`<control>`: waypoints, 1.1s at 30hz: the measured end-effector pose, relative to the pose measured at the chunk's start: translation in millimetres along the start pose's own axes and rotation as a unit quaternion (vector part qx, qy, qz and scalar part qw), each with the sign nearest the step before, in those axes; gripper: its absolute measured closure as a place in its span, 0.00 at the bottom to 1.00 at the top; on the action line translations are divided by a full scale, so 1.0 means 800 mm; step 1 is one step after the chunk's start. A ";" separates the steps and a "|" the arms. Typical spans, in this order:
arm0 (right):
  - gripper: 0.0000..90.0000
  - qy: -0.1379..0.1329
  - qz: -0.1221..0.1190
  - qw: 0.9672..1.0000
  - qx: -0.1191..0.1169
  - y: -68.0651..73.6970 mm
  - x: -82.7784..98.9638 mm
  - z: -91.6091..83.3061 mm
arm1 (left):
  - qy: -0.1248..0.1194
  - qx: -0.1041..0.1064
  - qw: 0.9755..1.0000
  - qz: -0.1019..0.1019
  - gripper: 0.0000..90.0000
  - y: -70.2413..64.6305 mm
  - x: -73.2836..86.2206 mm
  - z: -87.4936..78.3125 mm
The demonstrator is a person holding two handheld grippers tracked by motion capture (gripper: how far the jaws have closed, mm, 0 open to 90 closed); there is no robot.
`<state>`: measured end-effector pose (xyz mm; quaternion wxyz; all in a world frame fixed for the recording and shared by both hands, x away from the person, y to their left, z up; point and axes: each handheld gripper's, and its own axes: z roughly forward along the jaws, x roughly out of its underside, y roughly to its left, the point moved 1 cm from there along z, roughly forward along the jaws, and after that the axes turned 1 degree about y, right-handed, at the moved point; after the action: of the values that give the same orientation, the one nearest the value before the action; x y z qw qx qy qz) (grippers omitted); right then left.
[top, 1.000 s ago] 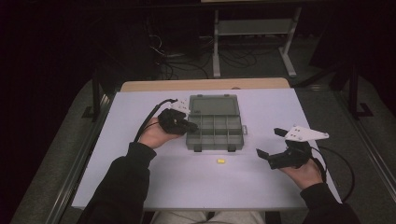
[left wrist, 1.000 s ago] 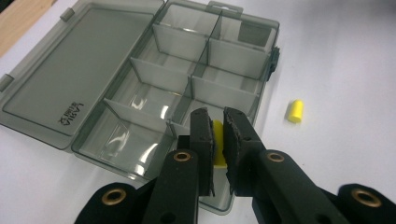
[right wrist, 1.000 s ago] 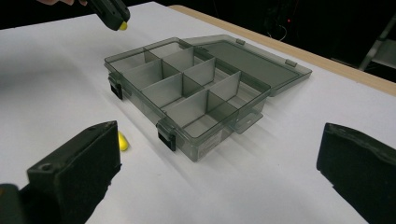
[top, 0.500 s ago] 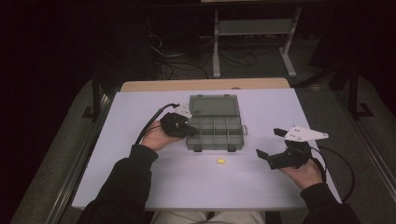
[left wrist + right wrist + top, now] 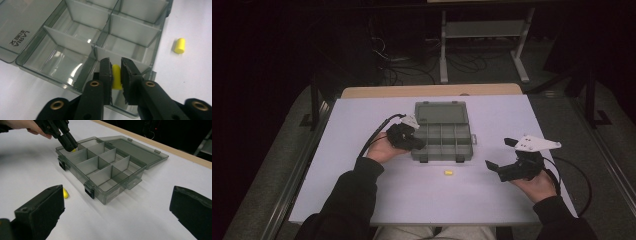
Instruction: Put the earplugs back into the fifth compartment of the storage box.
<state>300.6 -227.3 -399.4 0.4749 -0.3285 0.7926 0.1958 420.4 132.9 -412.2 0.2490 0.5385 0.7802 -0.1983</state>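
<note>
A grey clear compartment box (image 5: 464,150) lies open on the white table, its lid (image 5: 441,112) folded back. My left gripper (image 5: 115,61) hangs over the box's front left corner compartment (image 5: 60,67) with a yellow foam plug (image 5: 116,77) between its pads. The jaws have just been opening a little, and both pads still touch the plug. From the right gripper view, that left gripper (image 5: 71,145) dips into the corner cell. A second yellow plug (image 5: 448,172) lies on the table in front of the box. My right gripper (image 5: 499,152) rests at the right, open and holding nothing.
The box has several bare compartments split by grey dividers (image 5: 75,42). Black latches (image 5: 89,190) stick out on its front wall. A wooden strip (image 5: 432,90) runs along the table's far edge. Cables trail from both grippers.
My left gripper has sunk toward the box's front left corner with the plug. The right gripper and the loose plug have kept still.
</note>
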 end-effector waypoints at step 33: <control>0.00 0.002 -0.003 1.000 0.003 0.000 0.000 0.001 | -0.105 0.029 0.993 0.035 0.30 -0.051 -0.028 -0.051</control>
<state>301.4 -226.9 -400.0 0.4745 -0.3301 0.7932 0.1917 381.4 126.2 -364.8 0.3207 0.5484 0.7246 -0.2671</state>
